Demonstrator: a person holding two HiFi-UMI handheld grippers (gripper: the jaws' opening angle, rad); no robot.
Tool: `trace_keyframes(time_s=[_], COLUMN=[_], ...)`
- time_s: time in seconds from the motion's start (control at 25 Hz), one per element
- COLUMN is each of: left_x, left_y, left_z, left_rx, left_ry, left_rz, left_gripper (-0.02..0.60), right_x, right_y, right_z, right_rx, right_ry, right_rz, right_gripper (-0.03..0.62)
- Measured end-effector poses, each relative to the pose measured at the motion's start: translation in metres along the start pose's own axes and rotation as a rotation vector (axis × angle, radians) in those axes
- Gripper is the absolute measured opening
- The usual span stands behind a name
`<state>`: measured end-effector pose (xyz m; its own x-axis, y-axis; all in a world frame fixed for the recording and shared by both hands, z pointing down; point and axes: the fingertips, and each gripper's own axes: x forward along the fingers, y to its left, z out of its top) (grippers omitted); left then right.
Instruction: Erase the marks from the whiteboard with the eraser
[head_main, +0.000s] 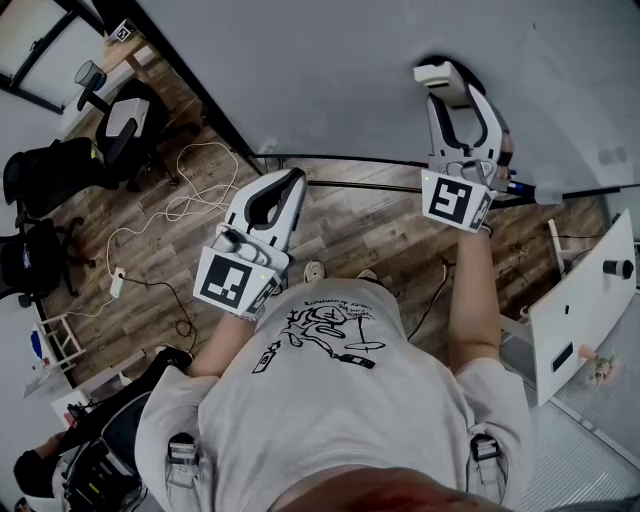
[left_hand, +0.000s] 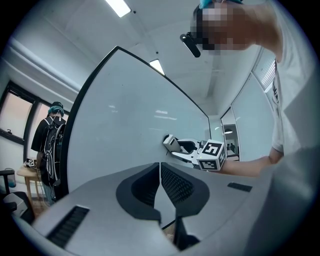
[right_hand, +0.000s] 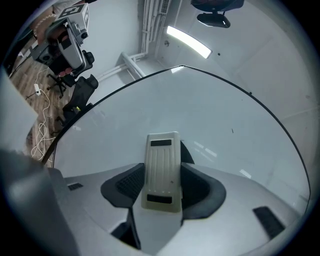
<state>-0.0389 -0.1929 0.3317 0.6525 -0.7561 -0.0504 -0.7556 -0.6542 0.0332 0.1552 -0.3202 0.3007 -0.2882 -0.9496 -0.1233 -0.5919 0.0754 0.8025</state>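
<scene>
White and glossy, the whiteboard (head_main: 340, 70) stands upright on the far side of the scene, edged by a dark frame. Across most of its face it looks clean; the right gripper view shows only a tiny dark fleck (right_hand: 232, 131) on the right part.

The right gripper (head_main: 452, 92) is raised to the board on the right. It pinches the eraser (head_main: 439, 72), a pale ribbed block, lengthwise between its two jaws, with the black pads against the block's long sides. The eraser's far end juts past the jaw tips and sits at the board's surface, with a dark shadow close around it. I cannot tell whether it presses on the board.

The left gripper (left_hand: 160, 167) is held to the left and lower, near the board's bottom frame. Its jaws are pressed together along their length, with nothing between them. Its tips point at the board but stay apart from it.

Below the board lies a brown wooden floor (head_main: 150, 270), with a white cable (head_main: 190, 200) looped across it on the left. Black office chairs (head_main: 120, 125) stand at the far left. In the left gripper view, another person (left_hand: 50, 137) in dark clothes stands beyond the board's left edge.
</scene>
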Motion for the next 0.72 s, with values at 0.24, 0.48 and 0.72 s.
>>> trace_keyframes(time_s=[0.24,0.48,0.72], left_x=[-0.002,-0.005,-0.011], left_y=[-0.001,-0.007,-0.016], left_z=[0.0,0.001,0.003], left_rx=[0.0,0.005,0.011], left_ry=[0.0,0.001,-0.002], left_rz=[0.01,0.022,0.029], left_gripper=[0.029,0.029,0.029], right_x=[0.003,0.004,0.001], right_y=[0.026,0.053,0.065], right_z=[-0.002,-0.008,-0.008], right_rx=[-0.024,-0.068,-0.088], right_ry=[0.0,0.006,0.014], right_rz=[0.047,0.102,0.136], right_gripper=[0.232,0.232,0.233])
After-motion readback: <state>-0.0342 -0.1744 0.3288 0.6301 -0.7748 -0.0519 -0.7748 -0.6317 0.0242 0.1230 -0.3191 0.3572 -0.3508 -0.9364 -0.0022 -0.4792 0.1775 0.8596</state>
